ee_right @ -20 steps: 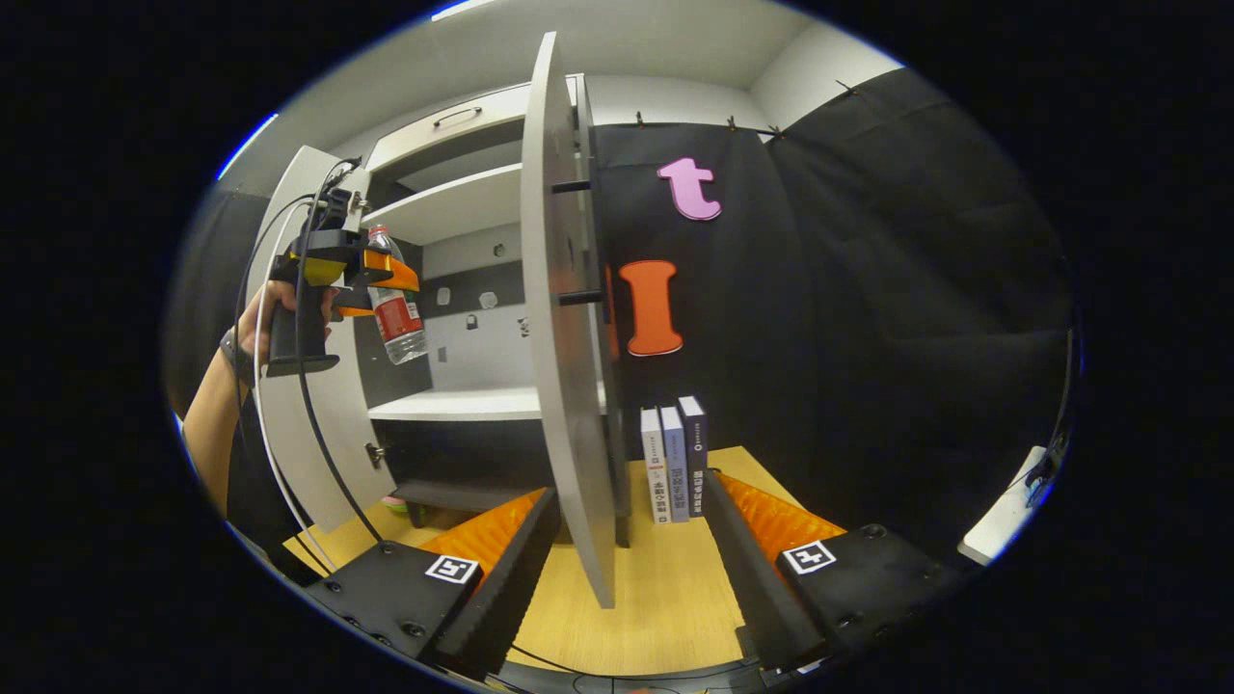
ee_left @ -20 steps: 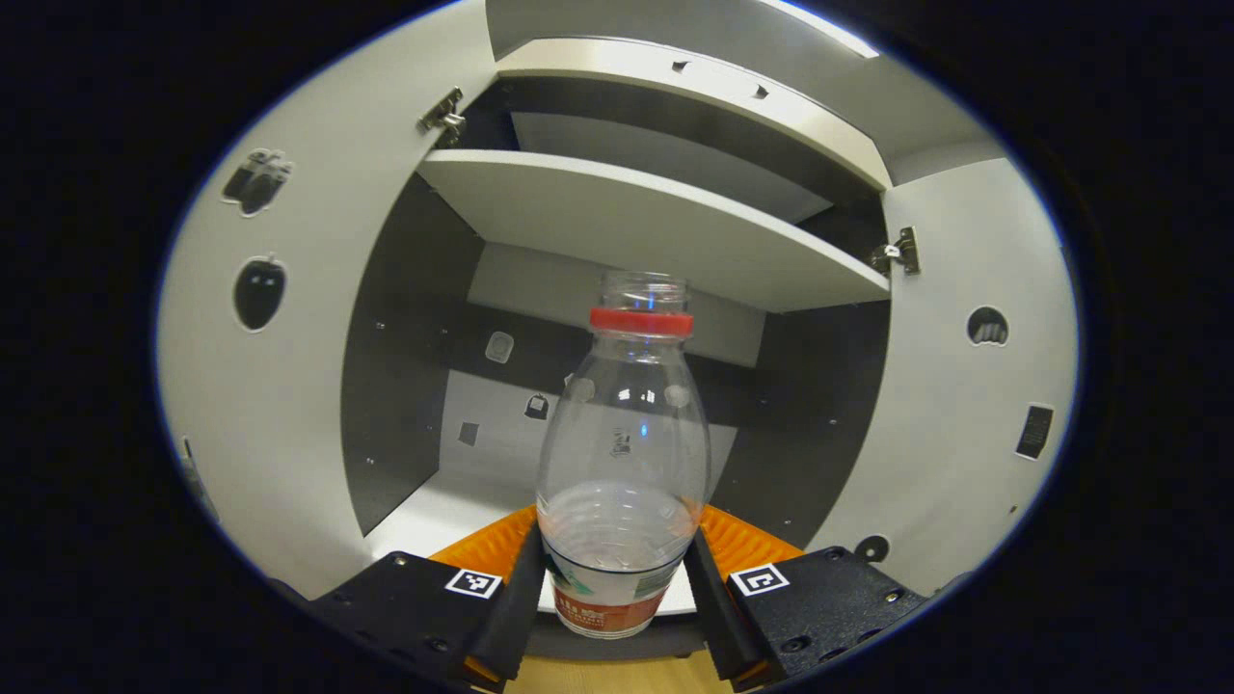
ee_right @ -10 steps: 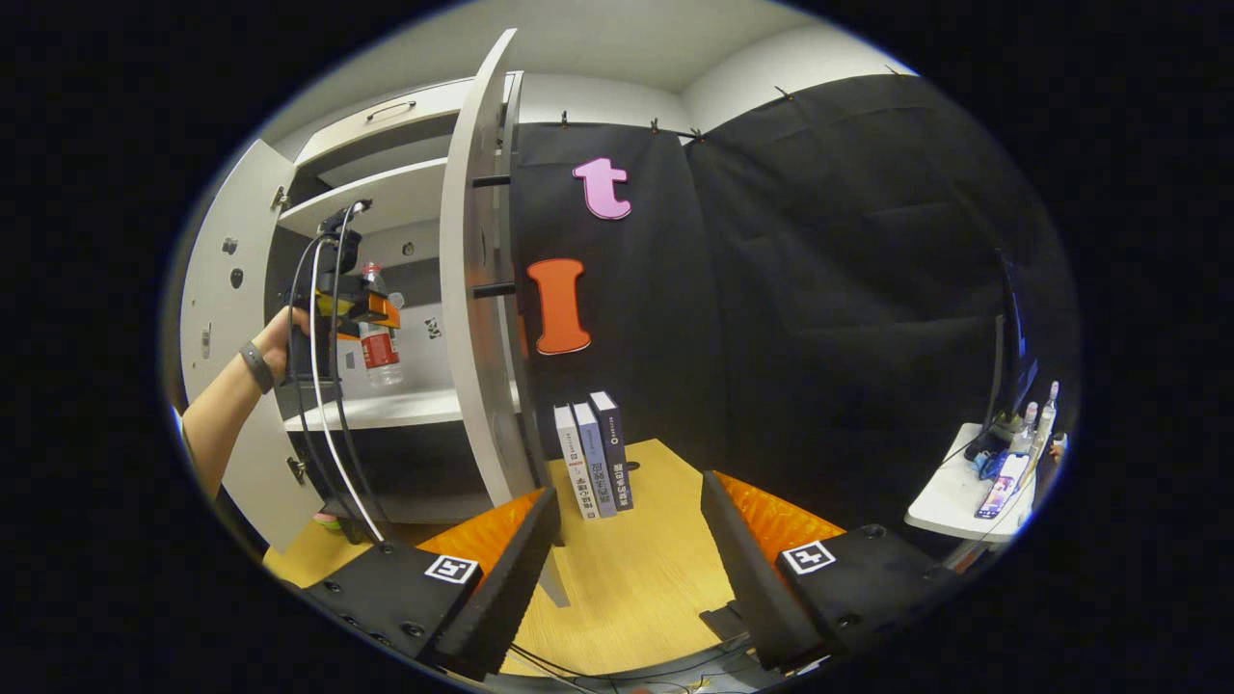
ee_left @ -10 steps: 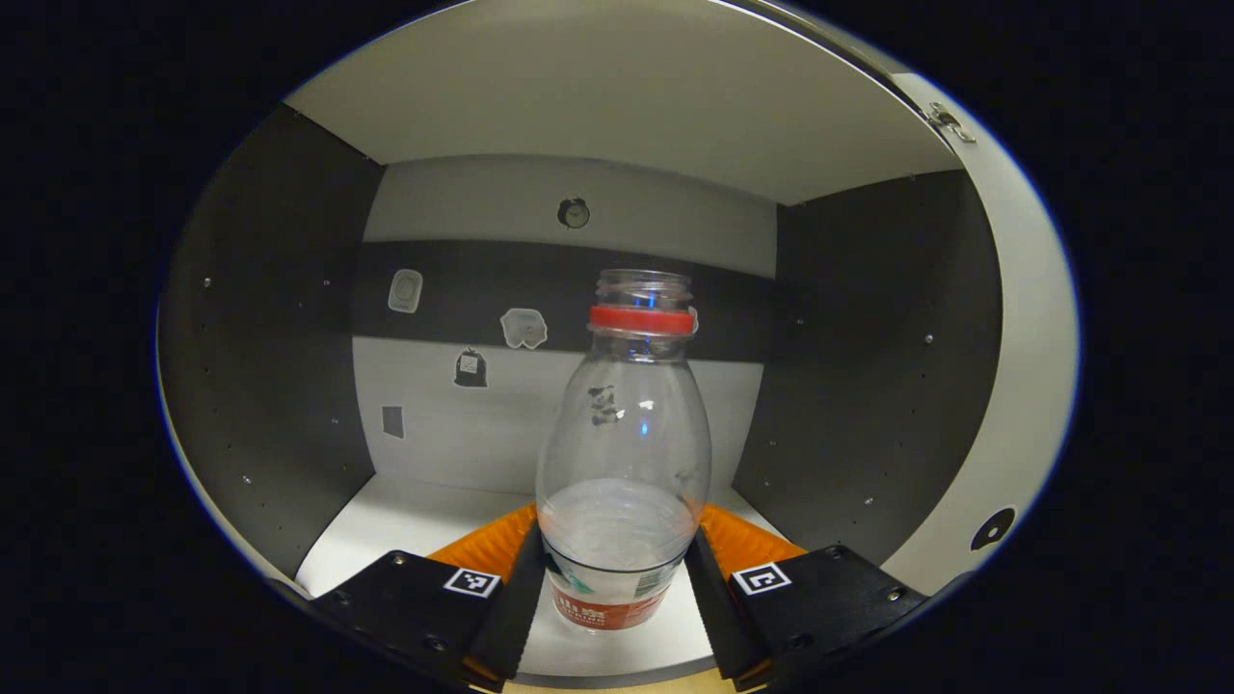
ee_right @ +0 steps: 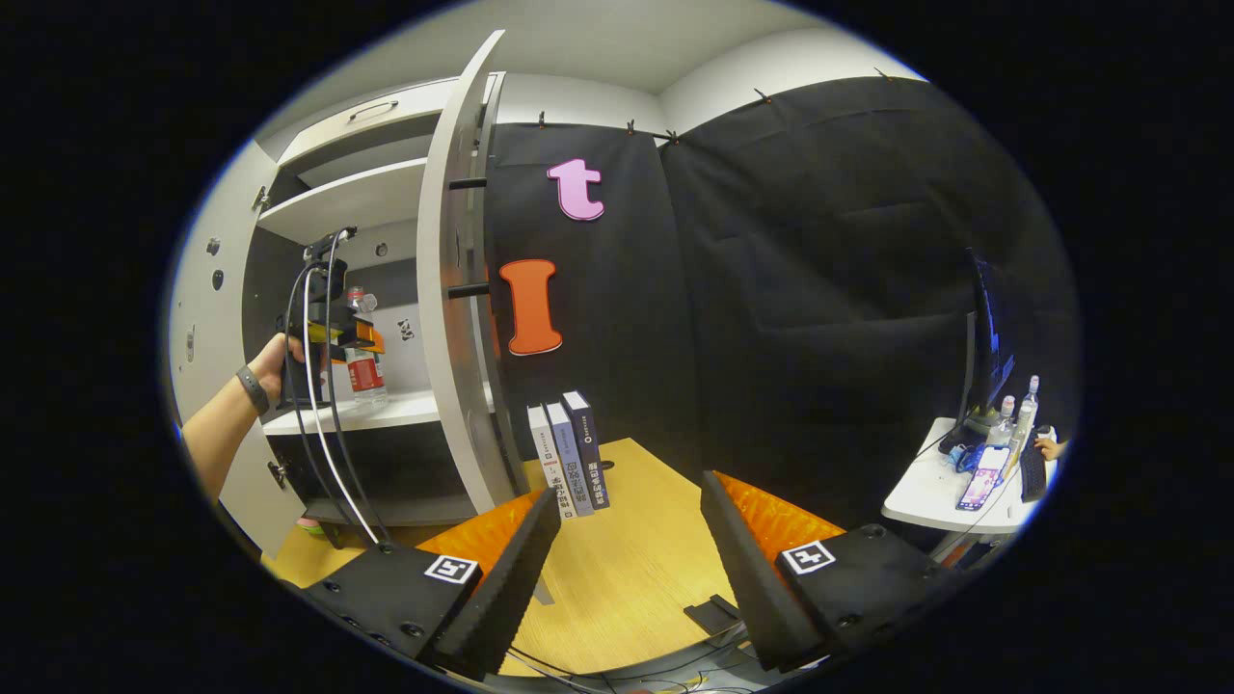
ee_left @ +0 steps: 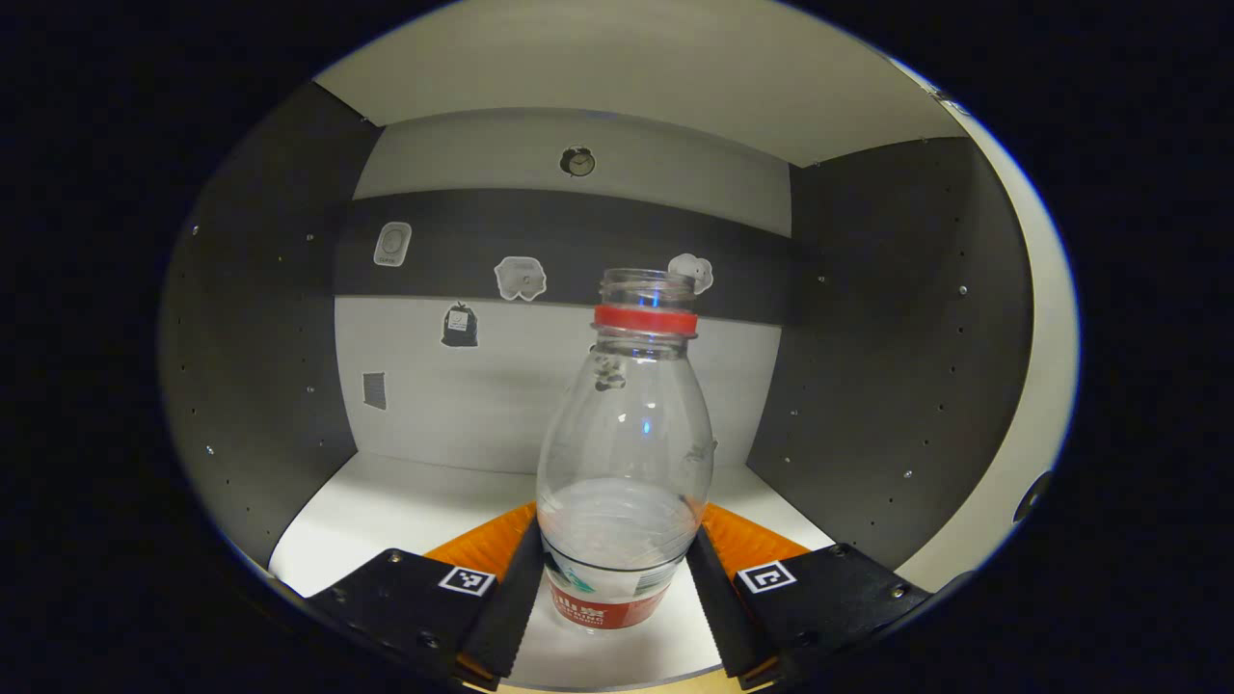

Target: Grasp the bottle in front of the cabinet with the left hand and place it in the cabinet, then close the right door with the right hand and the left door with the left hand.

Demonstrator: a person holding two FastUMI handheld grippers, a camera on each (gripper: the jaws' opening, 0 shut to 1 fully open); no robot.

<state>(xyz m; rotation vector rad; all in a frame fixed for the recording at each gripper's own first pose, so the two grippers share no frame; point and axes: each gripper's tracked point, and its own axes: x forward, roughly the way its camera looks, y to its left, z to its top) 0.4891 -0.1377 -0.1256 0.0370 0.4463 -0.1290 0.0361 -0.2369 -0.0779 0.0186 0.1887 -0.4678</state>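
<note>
In the left gripper view a clear plastic bottle (ee_left: 625, 453) with a red neck ring and red label, no cap, stands upright between my left gripper's (ee_left: 612, 598) fingers, which press its lower body from both sides. Bottle and gripper are inside the cabinet compartment, over its white shelf (ee_left: 386, 501). In the right gripper view the left gripper (ee_right: 333, 328) and bottle (ee_right: 363, 361) appear far left inside the cabinet, held by a hand (ee_right: 265, 371). The open right door (ee_right: 453, 318) stands edge-on just left of my right gripper (ee_right: 627, 569), which is open and empty over the wooden floor.
Dark side walls (ee_left: 260, 347) and a back panel with stickers enclose the compartment. Three books (ee_right: 569, 453) stand on the floor beside the right door. The open left door (ee_right: 198, 318) is at far left. A small white table (ee_right: 964, 482) with items sits at right. Cables trail from the left gripper.
The left gripper has carried the bottle deeper into the compartment and lower toward the shelf. The right gripper's view has swung right, so the door now sits further left.
</note>
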